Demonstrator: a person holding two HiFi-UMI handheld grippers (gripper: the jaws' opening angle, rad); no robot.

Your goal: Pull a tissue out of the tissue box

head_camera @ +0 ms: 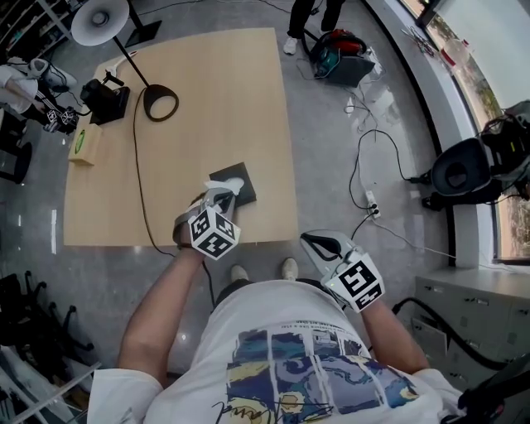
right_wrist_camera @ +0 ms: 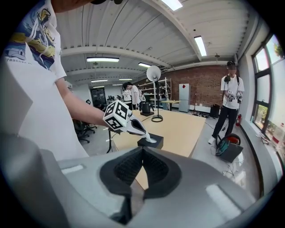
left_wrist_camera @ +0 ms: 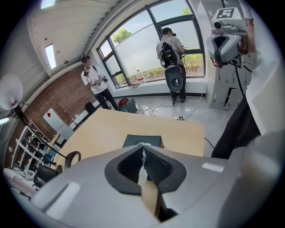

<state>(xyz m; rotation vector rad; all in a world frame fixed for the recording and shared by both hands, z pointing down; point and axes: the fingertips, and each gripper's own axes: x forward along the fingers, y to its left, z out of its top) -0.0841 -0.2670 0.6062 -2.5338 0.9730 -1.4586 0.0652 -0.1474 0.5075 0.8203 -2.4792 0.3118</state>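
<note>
You're standing at a pale wooden bench point(head_camera: 207, 108) on a polished grey floor point(head_camera: 331, 141). A white lamp point(head_camera: 99, 21) has its base on the bench's far left part. On your right, tall windows point(left_wrist_camera: 147, 44) bring in daylight, with grey drawer cabinets point(head_camera: 468, 302) near them. A brick wall point(right_wrist_camera: 200, 84) closes the far end, strip lights point(right_wrist_camera: 201, 44) run along the white ceiling point(right_wrist_camera: 133, 35), and cables point(head_camera: 373, 166) trail over the floor.

A low, dark, square tissue box point(head_camera: 244, 178) is seen lying flat on the light wooden table point(head_camera: 190, 99), close to its near edge. A white tissue point(left_wrist_camera: 143, 162) is raised out of the opening in the box's top as a thin strip, its upper end pinched between the closed jaws of the left gripper point(head_camera: 227, 192)
</note>
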